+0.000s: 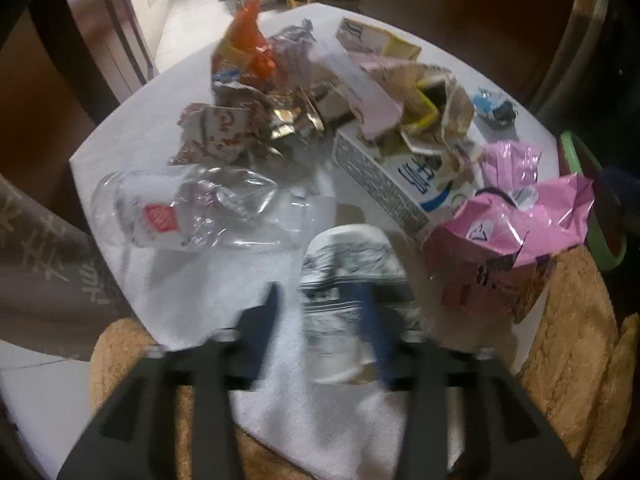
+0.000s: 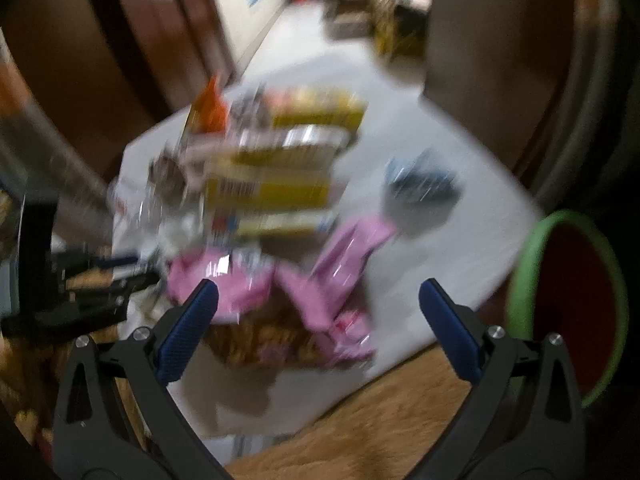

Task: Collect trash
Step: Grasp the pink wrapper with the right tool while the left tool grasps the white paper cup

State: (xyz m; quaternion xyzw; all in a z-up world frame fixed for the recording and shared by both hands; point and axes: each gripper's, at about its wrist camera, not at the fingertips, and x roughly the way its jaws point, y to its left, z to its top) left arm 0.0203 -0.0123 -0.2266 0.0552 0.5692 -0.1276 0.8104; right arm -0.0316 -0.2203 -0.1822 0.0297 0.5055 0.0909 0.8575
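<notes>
On the white table [image 1: 120, 152] the trash forms a heap. At 9 o'clock lies a crumpled clear plastic bottle [image 1: 192, 208]; at 12, an orange wrapper [image 1: 248, 48]; at 3, a pink bag [image 1: 516, 224], beside a blue-printed white carton [image 1: 400, 184]. The left gripper [image 1: 324, 304] stands at 6 o'clock, jaws half-closed around a black-and-white paper cup [image 1: 348, 268]; blur hides whether the pads press it. The right gripper [image 2: 318, 304] holds its jaws wide and empty above the pink bag. A green-rimmed bin [image 2: 532, 264] sits at 3 o'clock.
</notes>
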